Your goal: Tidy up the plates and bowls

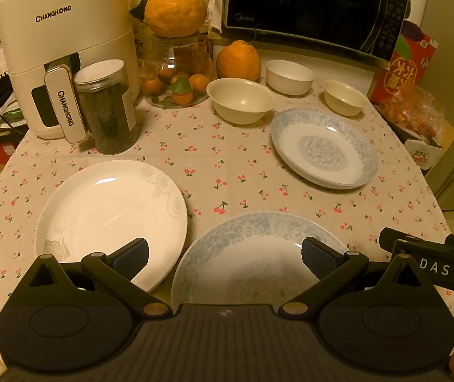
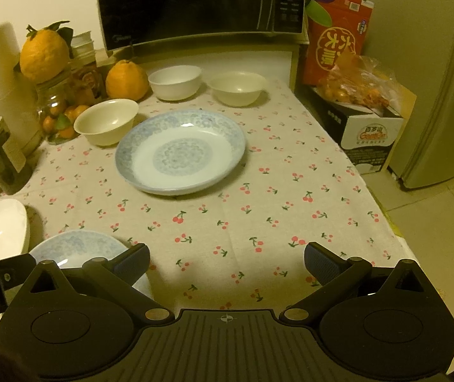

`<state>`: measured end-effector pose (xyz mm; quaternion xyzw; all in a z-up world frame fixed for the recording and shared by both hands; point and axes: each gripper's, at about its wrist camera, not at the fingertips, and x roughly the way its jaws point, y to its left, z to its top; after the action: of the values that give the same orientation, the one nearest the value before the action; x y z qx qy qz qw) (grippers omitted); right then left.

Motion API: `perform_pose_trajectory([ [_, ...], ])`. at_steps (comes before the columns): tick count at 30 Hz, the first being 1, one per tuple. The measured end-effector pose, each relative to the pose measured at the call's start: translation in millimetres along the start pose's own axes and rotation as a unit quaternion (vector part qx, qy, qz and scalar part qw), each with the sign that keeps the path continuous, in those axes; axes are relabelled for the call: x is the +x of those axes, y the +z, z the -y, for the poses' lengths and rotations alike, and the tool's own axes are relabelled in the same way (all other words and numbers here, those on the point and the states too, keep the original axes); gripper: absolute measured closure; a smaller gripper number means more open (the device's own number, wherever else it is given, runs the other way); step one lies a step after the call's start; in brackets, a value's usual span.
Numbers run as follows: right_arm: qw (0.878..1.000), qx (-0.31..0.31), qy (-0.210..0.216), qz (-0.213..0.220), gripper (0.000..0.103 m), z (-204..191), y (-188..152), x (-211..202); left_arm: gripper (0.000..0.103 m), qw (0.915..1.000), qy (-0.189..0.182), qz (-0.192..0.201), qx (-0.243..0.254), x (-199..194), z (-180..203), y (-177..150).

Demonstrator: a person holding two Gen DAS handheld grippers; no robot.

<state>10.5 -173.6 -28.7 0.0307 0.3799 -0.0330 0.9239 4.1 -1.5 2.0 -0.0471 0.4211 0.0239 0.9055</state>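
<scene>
**Both grippers wide open over the plates, nothing gripped**

Left gripper [image 1: 225, 256]: fingers spread wide, empty. It hangs above the near blue-patterned ceramic plate [image 1: 252, 254], which lies at the near edge of the cherry-print tablecloth [image 1: 201, 165]. Left finger pad [image 1: 133, 254] sits over the rim of the plain white plate with embossed swirls [image 1: 109, 213]; whether it touches cannot be told.

Right gripper [image 2: 227, 262]: fingers equally wide apart, empty, over bare cloth to the right of the near blue plate [image 2: 77, 245].

Plates: white plate near left, just beside the near blue plate; rims close, contact unclear. Second blue-patterned ceramic plate [image 1: 324, 148] lies farther off and to the right, well apart from both.

Bowls, far row, all upright and separate:
- large cream bowl [image 1: 241, 100], left, just beyond the far blue plate
- white bowl [image 1: 289, 76], farthest back
- small cream bowl [image 1: 344, 97], right

Other items: cream Changhong air fryer [image 1: 58, 41] far left, with a clear jar of dark contents [image 1: 107, 105] in front of it; a glass jar of small oranges [image 1: 179, 73] with a large orange citrus fruit [image 1: 176, 9] on top; a second citrus [image 1: 238, 60] beside it; black microwave [image 1: 316, 3] at the back.
</scene>
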Motion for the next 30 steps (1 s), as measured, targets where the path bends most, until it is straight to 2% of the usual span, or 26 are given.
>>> perform_pose_trajectory([
  [11, 1.000, 0.005, -0.006, 0.019, 0.000, 11, 24, -9, 0.000, 1.0000, 0.002, 0.007, 0.004, 2, 8, 16],
  [23, 0.998, -0.042, -0.001, 0.050, 0.000, 12, 70, -19, 0.000, 0.9995, -0.013, 0.009, 0.028, 2, 19, 42],
  [30, 0.997, -0.052, 0.006, 0.059, 0.000, 14, 94, -9, 0.000, 0.9995, -0.007, 0.007, 0.030, 12, 19, 58],
])
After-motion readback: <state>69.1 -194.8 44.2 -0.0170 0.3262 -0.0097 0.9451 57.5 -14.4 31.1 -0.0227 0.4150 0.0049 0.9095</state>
